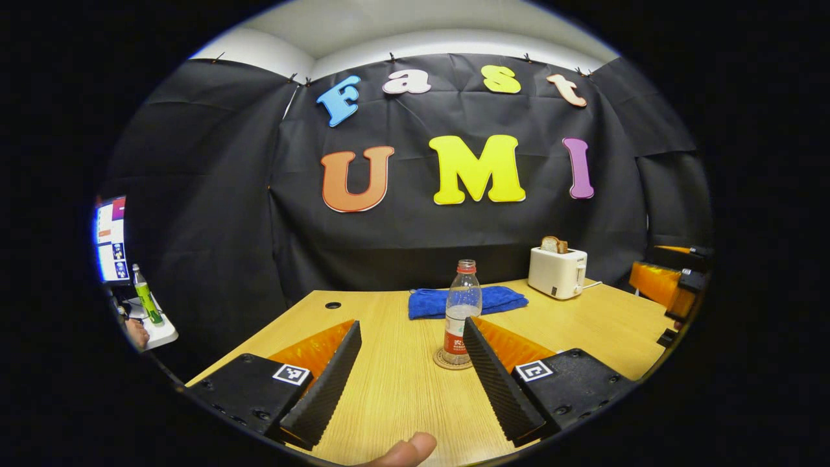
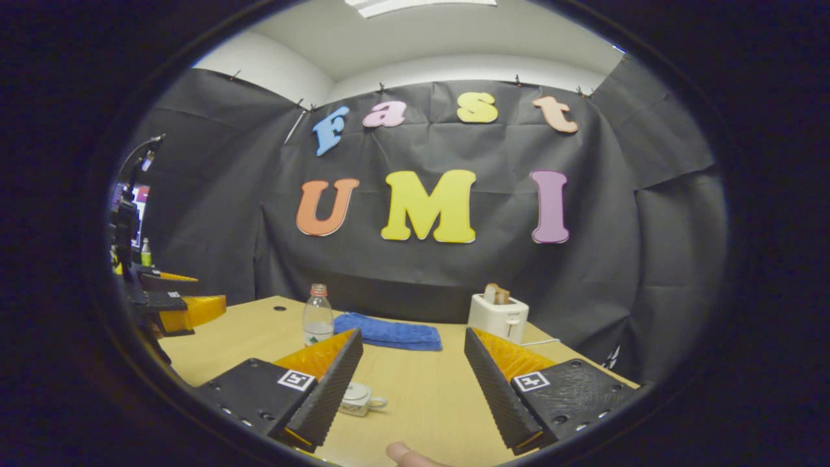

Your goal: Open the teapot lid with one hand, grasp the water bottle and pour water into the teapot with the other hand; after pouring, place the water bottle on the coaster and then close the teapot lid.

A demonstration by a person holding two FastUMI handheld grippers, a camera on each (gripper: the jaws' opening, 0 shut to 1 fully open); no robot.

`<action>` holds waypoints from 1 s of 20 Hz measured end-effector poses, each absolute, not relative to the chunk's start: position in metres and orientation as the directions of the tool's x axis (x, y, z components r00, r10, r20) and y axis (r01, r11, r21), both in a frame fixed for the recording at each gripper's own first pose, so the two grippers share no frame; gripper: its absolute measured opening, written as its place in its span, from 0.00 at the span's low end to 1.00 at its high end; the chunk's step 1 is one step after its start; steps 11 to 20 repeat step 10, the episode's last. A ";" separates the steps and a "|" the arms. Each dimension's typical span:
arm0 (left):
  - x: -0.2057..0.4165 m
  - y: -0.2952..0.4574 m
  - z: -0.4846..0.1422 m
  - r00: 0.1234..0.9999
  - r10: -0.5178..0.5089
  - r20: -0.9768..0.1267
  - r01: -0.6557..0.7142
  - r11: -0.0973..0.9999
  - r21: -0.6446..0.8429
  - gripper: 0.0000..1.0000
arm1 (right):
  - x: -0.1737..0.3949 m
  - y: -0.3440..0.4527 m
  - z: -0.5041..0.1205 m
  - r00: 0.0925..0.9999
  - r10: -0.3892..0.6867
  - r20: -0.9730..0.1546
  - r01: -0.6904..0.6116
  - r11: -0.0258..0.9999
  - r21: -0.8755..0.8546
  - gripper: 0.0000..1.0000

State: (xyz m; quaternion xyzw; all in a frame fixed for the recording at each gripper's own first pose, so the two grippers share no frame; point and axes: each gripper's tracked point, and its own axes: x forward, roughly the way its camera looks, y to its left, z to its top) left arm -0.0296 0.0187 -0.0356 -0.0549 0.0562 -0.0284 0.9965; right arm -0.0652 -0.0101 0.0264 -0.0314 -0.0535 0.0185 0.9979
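Note:
A clear water bottle (image 1: 462,308) with a red cap and red label stands upright on a round coaster (image 1: 447,362), mid-table. My left gripper (image 1: 410,327) is open, nothing between its fingers, and the bottle stands just beyond its right finger. In the right gripper view the bottle (image 2: 318,319) is at the far left of the table. A small white teapot (image 2: 358,397) sits low beside the left finger, partly hidden by it, and its lid looks in place. My right gripper (image 2: 412,337) is open and holds nothing. The left gripper (image 2: 170,305) shows at the left edge.
A folded blue cloth (image 1: 494,299) lies behind the bottle. A white toaster (image 1: 557,272) with bread in its slot stands at the back right, its cord trailing. A monitor (image 1: 110,240) and a green bottle (image 1: 146,297) sit off the table's left side. A thumb (image 1: 405,449) shows at the bottom.

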 end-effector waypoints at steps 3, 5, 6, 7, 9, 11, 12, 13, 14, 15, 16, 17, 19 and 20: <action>-0.029 0.014 -0.042 0.991 -0.058 -0.119 0.043 0.991 -0.124 0.99 | -0.072 -0.020 0.033 0.994 0.010 0.113 -0.004 0.998 -0.055 0.97; -0.030 0.014 -0.044 0.990 -0.059 -0.130 0.044 0.992 -0.118 1.00 | -0.071 -0.022 0.029 0.996 0.008 0.091 -0.003 0.999 -0.053 0.95; -0.030 0.015 -0.044 0.990 -0.054 -0.128 0.040 0.993 -0.113 0.99 | -0.070 -0.022 0.027 0.997 0.006 0.083 -0.002 0.999 -0.046 0.97; -0.030 0.016 -0.043 0.991 -0.053 -0.122 0.040 0.994 -0.106 0.99 | -0.067 -0.021 0.025 0.997 0.007 0.072 -0.004 0.999 -0.038 0.95; -0.031 0.016 -0.042 0.992 -0.048 -0.117 0.037 0.995 -0.094 0.99 | -0.064 -0.019 0.017 0.999 0.009 0.045 -0.007 0.999 -0.031 0.95; -0.029 0.016 -0.042 0.992 -0.048 -0.114 0.038 0.995 -0.092 0.99 | -0.061 -0.018 0.014 0.999 0.010 0.035 -0.009 0.999 -0.038 0.95; -0.029 0.016 -0.042 0.992 -0.048 -0.114 0.038 0.995 -0.092 0.99 | -0.061 -0.018 0.014 0.999 0.010 0.035 -0.009 0.999 -0.038 0.95; -0.029 0.016 -0.042 0.992 -0.048 -0.114 0.038 0.995 -0.092 0.99 | -0.061 -0.018 0.014 0.999 0.010 0.035 -0.009 0.999 -0.038 0.95; -0.029 0.016 -0.042 0.992 -0.048 -0.114 0.038 0.995 -0.092 0.99 | -0.061 -0.018 0.014 0.999 0.010 0.035 -0.009 0.999 -0.038 0.95; -0.029 0.016 -0.042 0.992 -0.048 -0.114 0.038 0.995 -0.092 0.99 | -0.061 -0.018 0.014 0.999 0.010 0.035 -0.009 0.999 -0.038 0.95; -0.029 0.016 -0.042 0.992 -0.048 -0.114 0.038 0.995 -0.092 0.99 | -0.061 -0.018 0.014 0.999 0.010 0.035 -0.009 0.999 -0.038 0.95; -0.029 0.016 -0.042 0.992 -0.048 -0.114 0.038 0.995 -0.092 0.99 | -0.061 -0.018 0.014 0.999 0.010 0.035 -0.009 0.999 -0.038 0.95; -0.029 0.016 -0.042 0.992 -0.048 -0.114 0.038 0.995 -0.092 0.99 | -0.061 -0.018 0.014 0.999 0.010 0.035 -0.009 0.999 -0.038 0.95; -0.029 0.016 -0.042 0.992 -0.048 -0.114 0.038 0.995 -0.092 0.99 | -0.061 -0.018 0.014 0.999 0.010 0.035 -0.009 0.999 -0.038 0.95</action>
